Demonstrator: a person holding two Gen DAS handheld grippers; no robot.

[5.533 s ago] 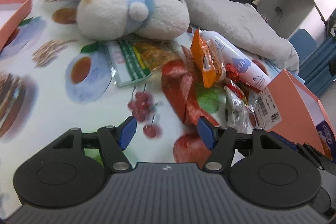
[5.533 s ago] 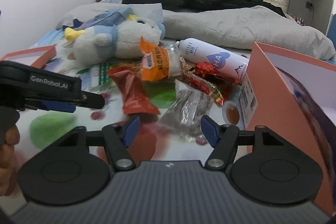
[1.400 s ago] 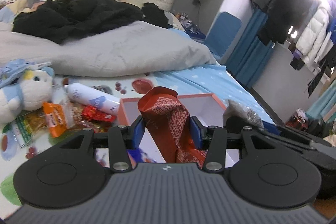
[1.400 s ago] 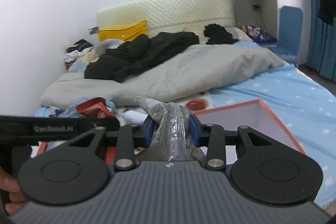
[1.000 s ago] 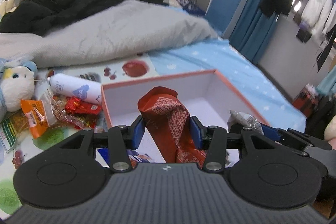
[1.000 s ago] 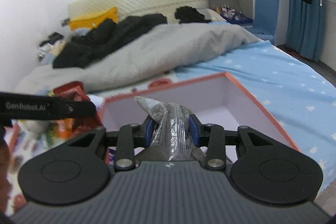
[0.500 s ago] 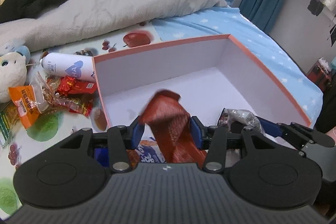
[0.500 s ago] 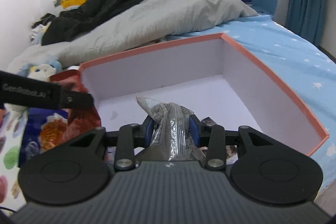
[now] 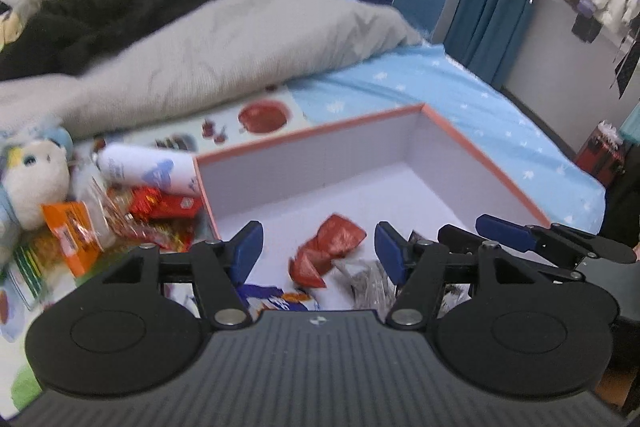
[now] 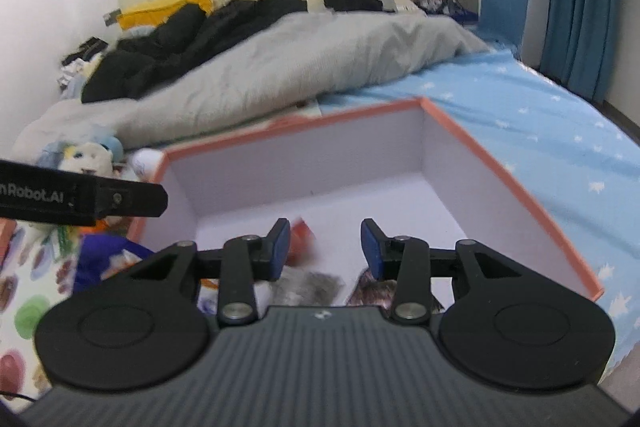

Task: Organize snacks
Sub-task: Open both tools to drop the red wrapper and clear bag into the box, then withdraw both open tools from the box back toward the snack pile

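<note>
Now both tools gape — left tool (image 9: 318, 247) opening — over crinkly red packet (image 9: 328, 253) in cardboard box (image 9: 472, 163).

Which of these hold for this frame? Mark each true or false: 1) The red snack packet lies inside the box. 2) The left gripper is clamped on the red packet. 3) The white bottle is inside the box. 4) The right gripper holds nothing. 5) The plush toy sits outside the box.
1) True: the red snack packet lies on the floor of the box.
2) False: the left gripper is opening, its pads clear of the packet.
3) False: the white bottle lies outside, beside the box's wall.
4) True: the right gripper is open, its clear packet dropped below.
5) True: the plush toy sits on the bed.
</note>
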